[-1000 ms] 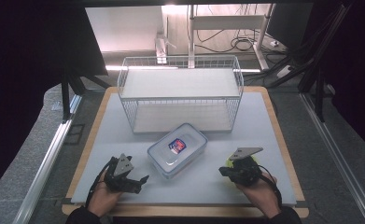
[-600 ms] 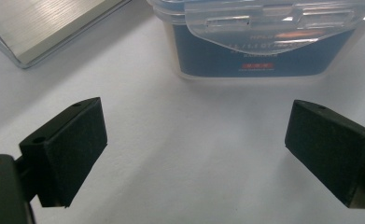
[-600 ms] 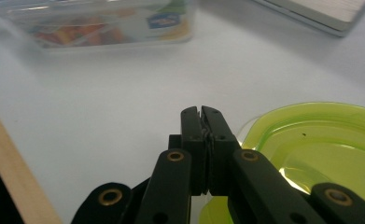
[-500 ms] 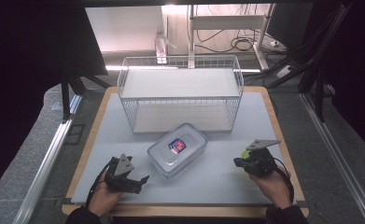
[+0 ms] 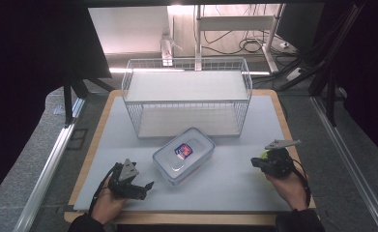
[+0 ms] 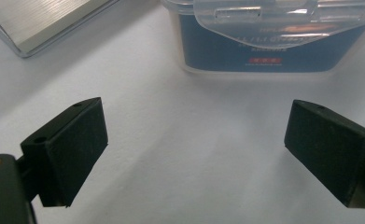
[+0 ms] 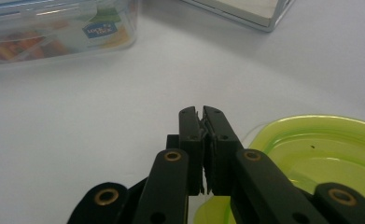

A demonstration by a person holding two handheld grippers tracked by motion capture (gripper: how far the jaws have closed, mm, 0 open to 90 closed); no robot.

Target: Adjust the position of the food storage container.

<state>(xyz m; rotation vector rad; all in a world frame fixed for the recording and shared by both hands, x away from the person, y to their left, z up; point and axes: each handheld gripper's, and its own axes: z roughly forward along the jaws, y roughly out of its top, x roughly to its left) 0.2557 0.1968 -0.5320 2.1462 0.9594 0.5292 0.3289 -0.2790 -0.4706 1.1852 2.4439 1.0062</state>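
White flat mat (image 5: pixel 235 183) covers the table. A white wire rectangular basket (image 5: pixel 186 101) stands at its far side, beyond both tools, and nothing shows inside it (just a pale floor panel).

The clear rectangular plastic box with a clip-on lid and a red-blue label (image 5: pixel 183 155) lies between the two tools, in front of the basket. Its long axis runs diagonally, with the near end toward the left gripper (image 5: pixel 145 188) and the far end toward the basket's right half. Blurred orange and red contents show through its wall in the right gripper view (can't tell what they are).

The key relation is that the box sits just ahead of the left gripper's jaws, slightly to their right, so the left hand is nearer. That gripper's jaws are spread wide with only bare mat between them.

A lime-green translucent round plastic lid or dish (image 7: pixel 320 149) lies flat with nothing in it, directly under and to the right of the right gripper (image 7: pixel 202 114). That gripper's jaws are pressed together, and whether they nip the green rim can't be told. The box is well apart from this tool, ahead and to its left.
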